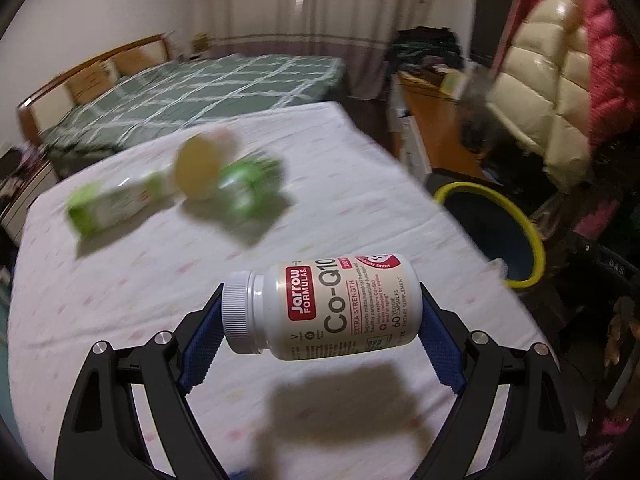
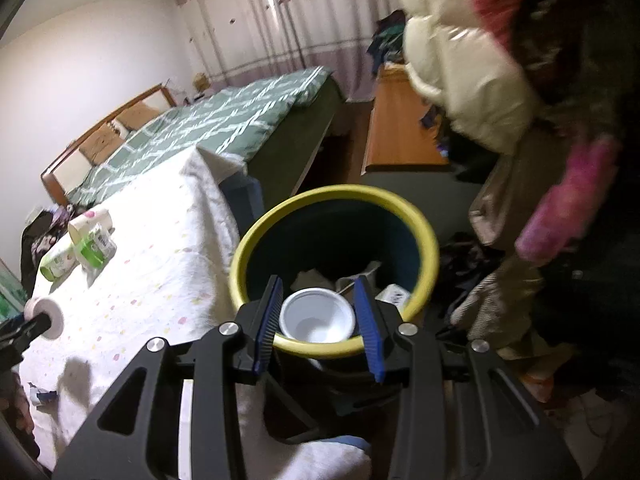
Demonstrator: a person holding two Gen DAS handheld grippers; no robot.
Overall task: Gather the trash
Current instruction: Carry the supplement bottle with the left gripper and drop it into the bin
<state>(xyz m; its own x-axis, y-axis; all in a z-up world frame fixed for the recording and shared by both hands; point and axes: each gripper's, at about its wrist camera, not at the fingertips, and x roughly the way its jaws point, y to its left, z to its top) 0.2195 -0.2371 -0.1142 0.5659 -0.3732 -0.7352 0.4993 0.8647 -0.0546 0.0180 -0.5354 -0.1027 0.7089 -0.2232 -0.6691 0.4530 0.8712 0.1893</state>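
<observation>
Left wrist view: taken from just behind the left gripper (image 1: 320, 312), above the near part of the table (image 1: 120, 300), facing across it toward the bed (image 1: 192, 92) and curtains at the far wall; the bin (image 1: 532, 244) lies at right, off the table's edge. Right wrist view: taken from just behind the right gripper (image 2: 318, 316), close over the bin (image 2: 424, 232), tilted down into its mouth, with the table (image 2: 160, 264) at left. Shared by both: the table with the green packs (image 1: 248, 188) (image 2: 96, 248), the bin, the bed (image 2: 224, 120), the hanging coats at right; the left gripper's bottle (image 2: 44, 316) shows at the right view's left edge
</observation>
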